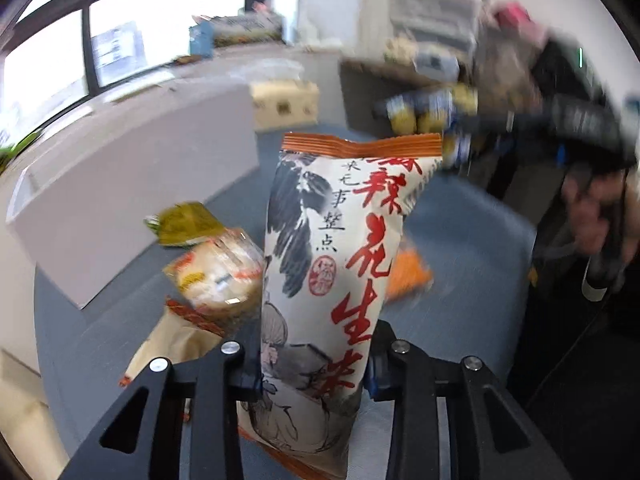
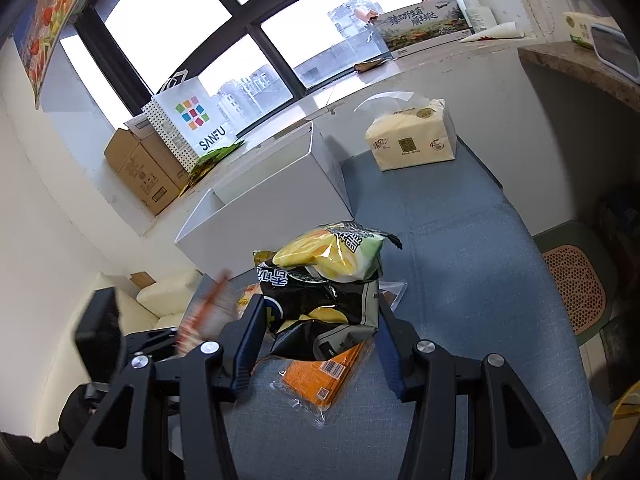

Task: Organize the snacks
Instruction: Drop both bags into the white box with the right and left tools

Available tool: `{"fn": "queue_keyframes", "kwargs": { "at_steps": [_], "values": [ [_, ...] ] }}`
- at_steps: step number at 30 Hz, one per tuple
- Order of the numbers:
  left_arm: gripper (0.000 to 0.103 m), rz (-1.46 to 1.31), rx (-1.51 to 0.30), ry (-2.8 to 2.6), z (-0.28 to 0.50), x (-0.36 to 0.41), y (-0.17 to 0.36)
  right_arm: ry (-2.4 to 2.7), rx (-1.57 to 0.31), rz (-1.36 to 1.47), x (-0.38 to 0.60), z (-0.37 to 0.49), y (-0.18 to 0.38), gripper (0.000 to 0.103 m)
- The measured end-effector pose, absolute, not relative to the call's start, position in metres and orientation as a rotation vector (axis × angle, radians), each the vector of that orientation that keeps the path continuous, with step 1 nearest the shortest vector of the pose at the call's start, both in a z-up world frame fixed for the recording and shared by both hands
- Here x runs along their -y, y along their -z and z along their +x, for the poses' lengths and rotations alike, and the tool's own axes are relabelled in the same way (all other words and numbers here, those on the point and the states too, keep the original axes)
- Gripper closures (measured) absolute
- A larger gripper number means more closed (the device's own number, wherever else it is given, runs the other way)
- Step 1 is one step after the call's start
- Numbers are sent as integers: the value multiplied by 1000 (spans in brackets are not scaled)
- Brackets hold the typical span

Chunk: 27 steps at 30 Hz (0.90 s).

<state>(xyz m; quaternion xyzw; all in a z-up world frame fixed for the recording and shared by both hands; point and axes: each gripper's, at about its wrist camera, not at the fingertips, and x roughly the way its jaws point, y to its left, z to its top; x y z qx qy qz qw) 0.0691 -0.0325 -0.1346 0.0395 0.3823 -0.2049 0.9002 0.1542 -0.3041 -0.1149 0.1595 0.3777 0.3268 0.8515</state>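
Observation:
My left gripper (image 1: pixel 312 372) is shut on a white peanut bag with red characters (image 1: pixel 336 264) and holds it upright above the blue table (image 1: pixel 472 232). Below it lie a clear pack of pale snacks (image 1: pixel 218 276) and a green packet (image 1: pixel 186 224). My right gripper (image 2: pixel 320 320) is shut on a black and yellow snack bag (image 2: pixel 324 300), lifted above an orange packet (image 2: pixel 332 376). A green and yellow chip bag (image 2: pixel 340 256) shows just beyond the black bag. A white open box (image 2: pixel 264 196) stands behind the snacks. The right gripper with its bag shows blurred in the left wrist view (image 1: pixel 460 120).
A tissue pack (image 2: pixel 412 140) sits at the table's far end. A SANFU bag (image 2: pixel 188 124) and cardboard boxes (image 2: pixel 144 168) stand on the window sill. A green stool with an orange seat (image 2: pixel 576 288) is right of the table. A cream cushion (image 2: pixel 160 292) lies left.

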Motion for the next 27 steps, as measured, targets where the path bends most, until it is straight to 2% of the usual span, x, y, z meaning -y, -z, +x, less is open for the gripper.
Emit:
{"fn": "queue_keyframes", "kwargs": {
  "at_steps": [9,13,19,27],
  "values": [
    [65,-261,-635,347,64,-28,85,-743,-783,319,277,157,108,47],
    [65,-311,-585,293,83,-47,63,-839,-770,330,250,165,93,47],
    [65,-334,-515,265,121,-70,31,-919,-708,196,189,191,55,47],
    [65,-403,-529,132,191,-120,8,-917,-717,159,113,271,25,47]
  ]
}}
